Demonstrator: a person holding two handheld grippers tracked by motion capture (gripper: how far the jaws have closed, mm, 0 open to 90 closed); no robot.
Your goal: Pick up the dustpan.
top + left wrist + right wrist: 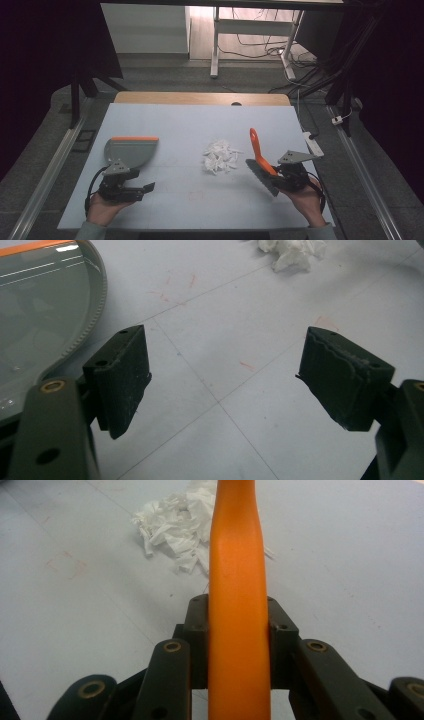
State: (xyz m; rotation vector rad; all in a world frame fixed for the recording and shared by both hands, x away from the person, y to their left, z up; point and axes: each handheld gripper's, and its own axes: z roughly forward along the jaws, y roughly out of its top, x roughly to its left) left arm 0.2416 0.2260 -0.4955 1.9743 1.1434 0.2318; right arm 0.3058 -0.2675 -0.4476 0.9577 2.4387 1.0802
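The brush [261, 165] has its bristle end partly hidden behind the right hand-held gripper [286, 175], whose jaws clamp the orange handle. Left hand-held gripper [131, 190] gapes wide, empty, just in front of the grey dustpan [127, 151], which holds nothing visible. Shredded paper [220, 156] sits mid-table [190, 125], open room all around.

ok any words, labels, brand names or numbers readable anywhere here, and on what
None can be read.
The grey dustpan with the orange edge, the orange brush handle held in the right gripper, the open left gripper and the pile of white paper scraps show no print.
The faint red marks on the table are smudges, not letters.
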